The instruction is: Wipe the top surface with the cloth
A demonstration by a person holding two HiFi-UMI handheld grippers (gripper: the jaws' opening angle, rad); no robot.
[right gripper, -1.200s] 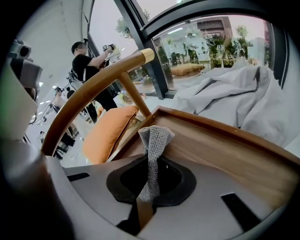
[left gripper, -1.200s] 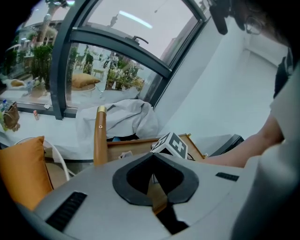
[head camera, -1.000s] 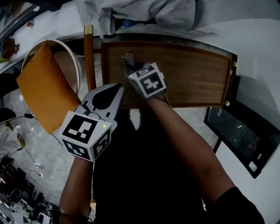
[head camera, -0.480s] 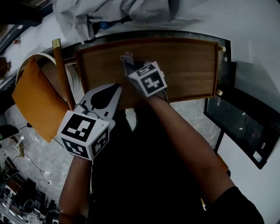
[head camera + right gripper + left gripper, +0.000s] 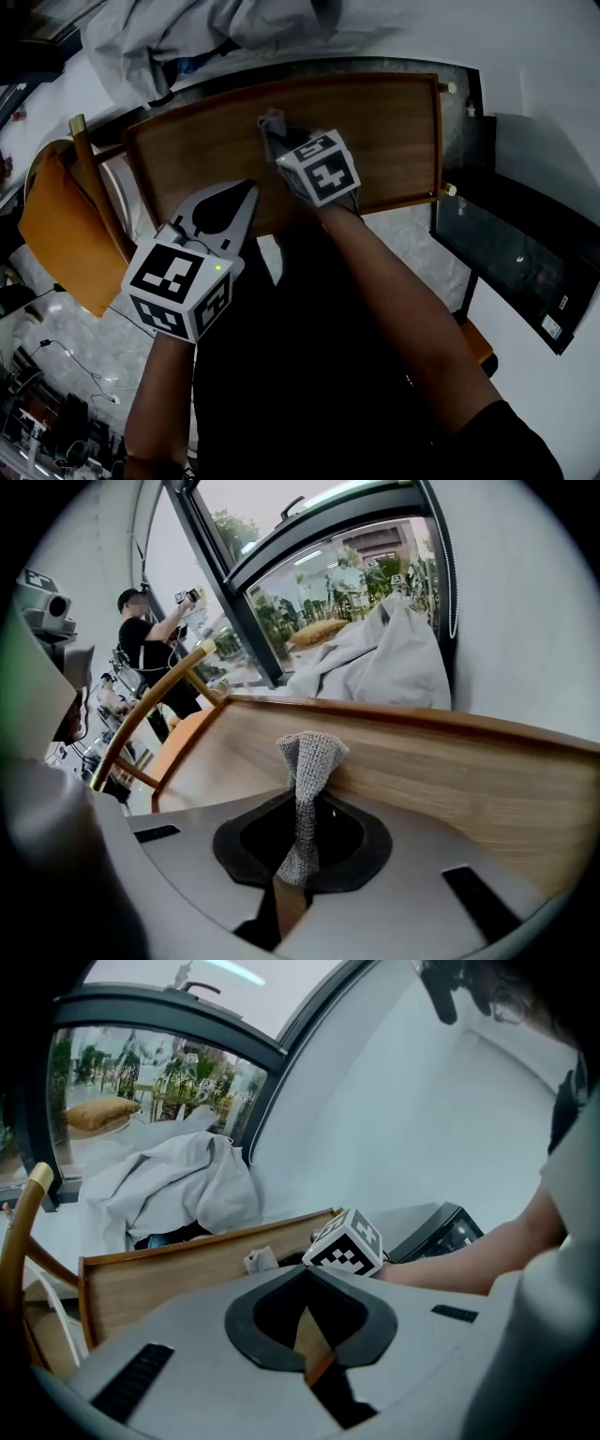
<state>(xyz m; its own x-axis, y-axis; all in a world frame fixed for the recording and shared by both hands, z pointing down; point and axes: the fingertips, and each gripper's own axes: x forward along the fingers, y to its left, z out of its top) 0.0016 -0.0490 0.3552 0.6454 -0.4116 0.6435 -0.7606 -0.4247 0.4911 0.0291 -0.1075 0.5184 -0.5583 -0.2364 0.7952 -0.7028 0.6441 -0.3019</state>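
A small grey knitted cloth (image 5: 271, 126) is clamped upright between the closed jaws of the right gripper (image 5: 279, 152), its free end seen fanning out above the jaw tips in the right gripper view (image 5: 309, 754). The cloth is held on the brown wooden top surface (image 5: 384, 141), a little left of the middle of its length and about midway between the near and far edges. A low raised rim is seen round the board. A wide stretch of bare wood is left open to the right of the cloth, as far as the end rim with its two pale pegs; a shorter stretch is left open to the left.

The left gripper (image 5: 246, 190) is held with its jaws shut on nothing, its tip over the near rim of the top, just left of the right forearm.

Beyond the far edge a crumpled pale grey sheet (image 5: 178, 42) is heaped. Off the left end an orange cushion (image 5: 58, 220) is set against a curved wooden chair frame (image 5: 92, 178). Off the right end a black glass-fronted cabinet (image 5: 511, 253) is seen, near the table's corner. A person in black (image 5: 150, 653) is visible far off in the right gripper view
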